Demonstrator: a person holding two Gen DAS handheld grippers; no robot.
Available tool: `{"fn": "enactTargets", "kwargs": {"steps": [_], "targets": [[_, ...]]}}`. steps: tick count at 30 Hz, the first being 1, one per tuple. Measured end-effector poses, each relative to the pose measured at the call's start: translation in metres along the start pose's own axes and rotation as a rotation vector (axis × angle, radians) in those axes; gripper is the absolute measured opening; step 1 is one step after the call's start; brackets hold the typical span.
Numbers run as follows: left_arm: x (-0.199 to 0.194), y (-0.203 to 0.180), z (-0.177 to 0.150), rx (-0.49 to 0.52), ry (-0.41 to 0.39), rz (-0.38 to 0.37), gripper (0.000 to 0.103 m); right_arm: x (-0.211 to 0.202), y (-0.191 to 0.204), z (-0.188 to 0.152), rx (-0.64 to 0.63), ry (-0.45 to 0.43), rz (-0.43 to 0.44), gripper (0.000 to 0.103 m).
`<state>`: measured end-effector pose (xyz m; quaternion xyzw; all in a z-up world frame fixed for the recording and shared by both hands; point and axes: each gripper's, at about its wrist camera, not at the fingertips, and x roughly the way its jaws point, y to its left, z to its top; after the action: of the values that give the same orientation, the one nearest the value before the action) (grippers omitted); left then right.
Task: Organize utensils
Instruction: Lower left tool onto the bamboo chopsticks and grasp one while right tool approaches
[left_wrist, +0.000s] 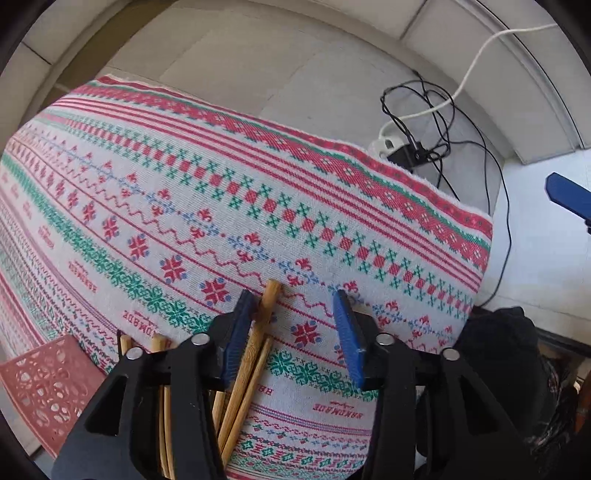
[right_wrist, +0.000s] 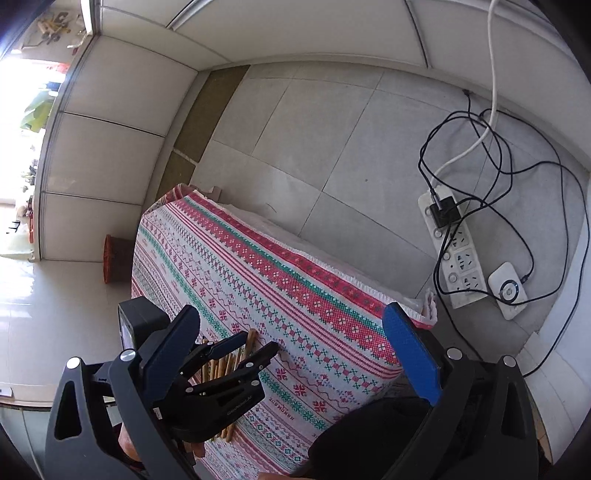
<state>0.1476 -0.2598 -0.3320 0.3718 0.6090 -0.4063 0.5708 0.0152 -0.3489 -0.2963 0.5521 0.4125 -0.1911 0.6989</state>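
- The left gripper (left_wrist: 295, 302) points straight down at a counter (left_wrist: 207, 192) covered with a woven cloth in red, green and white bands.
- Its two blue-padded fingers (left_wrist: 236, 332) stand partly spread; no pad presses on anything that can be seen.
- A bundle of bamboo chopsticks (left_wrist: 258, 332) lies on the cloth, fanned out and running under the left gripper's body.
- The tip of the longest stick sits just beside the inner face of the left-hand finger in the left wrist view; whether they touch cannot be told.
- The other finger is well apart from the sticks, with only bare cloth in front of it.
- More stick ends (left_wrist: 159, 341) poke out further left, next to a red perforated basket (left_wrist: 44, 387) at the counter's near corner.
- The right gripper (right_wrist: 295, 332) is angled downward over the near end of the counter, its blue fingers (right_wrist: 413, 354) spread wide with nothing between them.
- In the right wrist view the left gripper (right_wrist: 255, 341) shows as a black clamp poised over the chopsticks (right_wrist: 229, 362).
- On the tiled floor beyond the counter lie a white power strip (right_wrist: 454, 254) and tangled black cables (right_wrist: 498, 147).
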Motion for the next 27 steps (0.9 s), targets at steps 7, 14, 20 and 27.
{"fn": "enactTargets", "kwargs": {"steps": [7, 14, 20, 27], "targets": [[-0.001, 0.001, -0.005, 0.019, -0.018, 0.056, 0.021, 0.005, 0.003, -0.009, 0.0, 0.022, -0.023, 0.096], [-0.011, 0.015, -0.022, -0.051, -0.153, 0.106, 0.009, 0.006, 0.013, -0.023, -0.024, 0.038, -0.059, 0.096], [-0.09, 0.021, -0.091, -0.169, -0.446, 0.096, 0.007, 0.02, 0.033, -0.044, -0.065, 0.099, -0.099, 0.096], [-0.18, 0.02, -0.217, -0.292, -0.753, 0.144, 0.007, 0.078, 0.075, -0.087, -0.214, 0.144, -0.336, 0.085]]}}
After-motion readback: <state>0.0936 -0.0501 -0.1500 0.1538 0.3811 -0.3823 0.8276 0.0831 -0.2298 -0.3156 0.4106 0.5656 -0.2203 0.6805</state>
